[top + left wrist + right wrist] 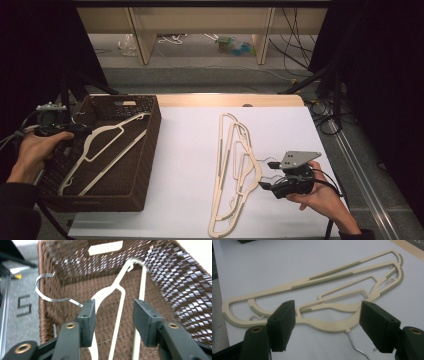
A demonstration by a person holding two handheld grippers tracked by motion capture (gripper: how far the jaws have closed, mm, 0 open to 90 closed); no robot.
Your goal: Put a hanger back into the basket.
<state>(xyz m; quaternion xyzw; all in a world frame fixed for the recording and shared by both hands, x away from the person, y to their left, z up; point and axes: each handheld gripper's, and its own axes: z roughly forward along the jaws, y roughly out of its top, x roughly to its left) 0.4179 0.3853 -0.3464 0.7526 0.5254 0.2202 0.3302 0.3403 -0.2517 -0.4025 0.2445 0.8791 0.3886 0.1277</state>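
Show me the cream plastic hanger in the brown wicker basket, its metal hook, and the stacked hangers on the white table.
cream plastic hanger (116,145), high view, sloping arm.
metal hook (40,291), left gripper view, curved bend.
stacked hangers (329,280), right gripper view, long bars.

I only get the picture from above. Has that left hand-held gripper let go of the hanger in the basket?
Observer: Yes. In the left gripper view the left hand-held gripper has its jaws apart; the white hanger passes between them untouched, lying in the basket.
Operator: And the right one?
Observer: The right hand-held gripper is open too, facing the stacked cream hangers on the table, gripping none.
Operator: Do those hangers have hooks?
Observer: One thin metal hook pokes out between its jaws.
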